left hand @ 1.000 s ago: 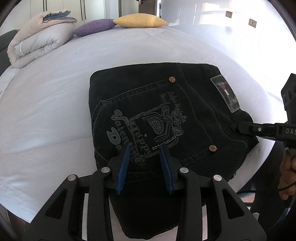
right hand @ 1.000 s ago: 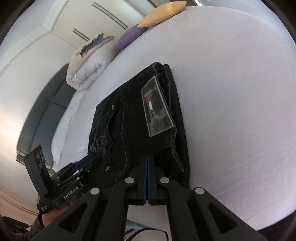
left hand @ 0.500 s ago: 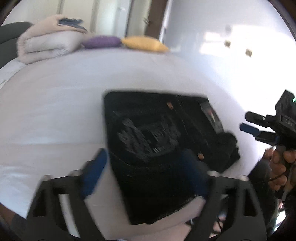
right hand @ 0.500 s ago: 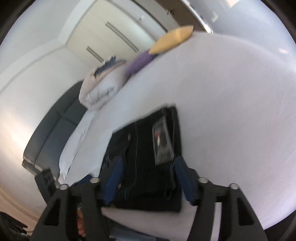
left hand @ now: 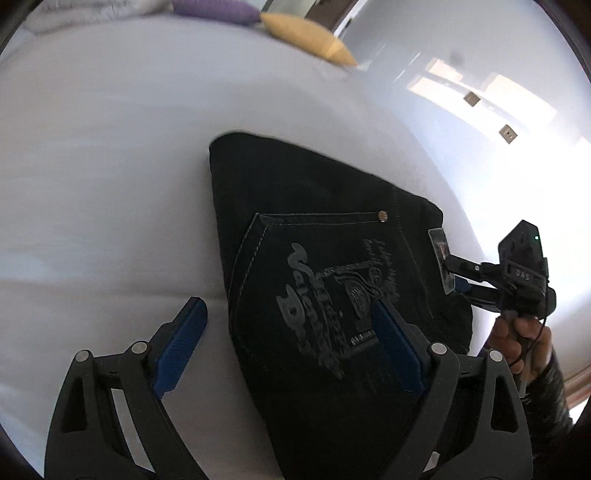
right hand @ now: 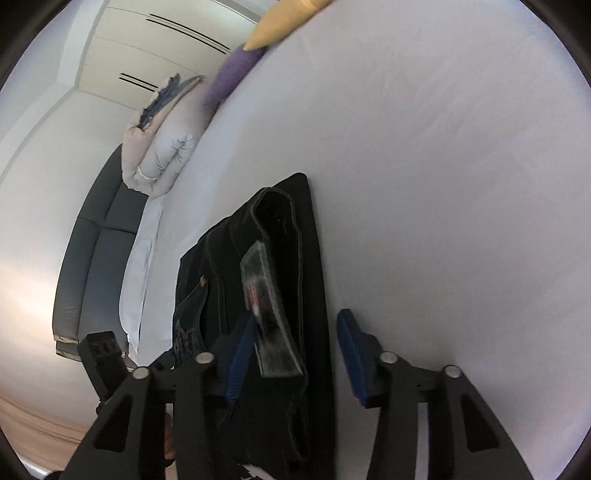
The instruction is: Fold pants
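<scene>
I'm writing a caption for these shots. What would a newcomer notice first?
The folded black jeans lying on the white bed, printed back pocket facing up. Next, both claws, left and right, open wide over the near edge of the jeans. At the far end lie a yellow pillow and a purple pillow.

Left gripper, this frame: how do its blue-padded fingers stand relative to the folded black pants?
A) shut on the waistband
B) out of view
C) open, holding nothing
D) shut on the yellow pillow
C: in the left wrist view the left gripper has its fingers spread wide, one over the white sheet, the other over the pants, clamping nothing.
</scene>
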Motion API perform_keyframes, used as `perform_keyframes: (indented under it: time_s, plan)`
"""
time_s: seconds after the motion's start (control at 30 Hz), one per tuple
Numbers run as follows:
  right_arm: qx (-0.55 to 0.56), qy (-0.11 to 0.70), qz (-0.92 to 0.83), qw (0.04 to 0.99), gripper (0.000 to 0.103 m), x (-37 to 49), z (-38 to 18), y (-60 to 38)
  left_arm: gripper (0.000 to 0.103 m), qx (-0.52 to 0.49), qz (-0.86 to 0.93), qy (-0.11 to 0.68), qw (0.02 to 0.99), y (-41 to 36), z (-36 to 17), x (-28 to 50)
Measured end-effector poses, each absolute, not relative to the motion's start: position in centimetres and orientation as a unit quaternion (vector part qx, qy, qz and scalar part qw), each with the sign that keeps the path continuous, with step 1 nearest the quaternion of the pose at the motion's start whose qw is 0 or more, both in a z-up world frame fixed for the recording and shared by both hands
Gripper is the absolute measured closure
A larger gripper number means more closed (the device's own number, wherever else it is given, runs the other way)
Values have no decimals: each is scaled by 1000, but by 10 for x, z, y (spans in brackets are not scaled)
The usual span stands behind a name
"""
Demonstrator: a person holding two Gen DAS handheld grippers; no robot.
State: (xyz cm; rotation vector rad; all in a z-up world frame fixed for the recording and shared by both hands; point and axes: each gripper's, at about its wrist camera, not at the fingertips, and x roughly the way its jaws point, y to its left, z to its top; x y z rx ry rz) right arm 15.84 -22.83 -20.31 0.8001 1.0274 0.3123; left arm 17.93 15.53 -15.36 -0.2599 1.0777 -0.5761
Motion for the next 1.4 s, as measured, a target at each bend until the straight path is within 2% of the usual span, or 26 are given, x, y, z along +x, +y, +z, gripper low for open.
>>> perform_keyframes:
  time_s: [0.07,0.13,0.2,0.27,0.3,0.37,0.5,0.6,0.83,1.03,1.17,1.27,1.33,1.4]
  plan:
    - [373,485,151,777,59,170,-206,-226,16,-116,-273,513,806,152,-158,190]
    - [374,492,152,771,59,180,-209,-223,25,-110,-273,519,802,148,-159,200]
    - [371,499,155,768,59,186,-210,-219,43,-110,-270,523,801,147,-162,206]
    - [360,505,155,769,60,192,-210,-213,51,-115,-272,528,796,146,-162,212]
    - [357,506,154,770,65,193,-210,-211,55,-114,-272,528,796,146,-162,214]
    - [353,506,154,772,68,190,-210,-210,59,-108,-274,527,797,143,-161,215]
    - [331,491,157,790,81,181,-199,-206,70,-108,-274,521,801,144,-155,215]
    - [307,478,156,808,84,178,-181,-198,75,-107,-272,516,805,139,-143,214]
    - [272,426,171,846,85,186,-129,-201,79,-86,-286,467,832,126,-87,230]
    - [252,411,158,862,85,234,-107,-222,79,-60,-286,452,843,100,-74,289]
    - [273,423,144,852,85,270,-130,-248,79,-51,-279,465,839,80,-92,332]
    - [294,453,116,834,84,287,-168,-268,79,-43,-269,486,830,71,-118,350]
    - [309,460,107,826,76,289,-189,-278,78,-50,-268,493,826,69,-130,352]
    - [326,447,114,825,74,288,-198,-284,74,-53,-266,490,829,71,-135,352]
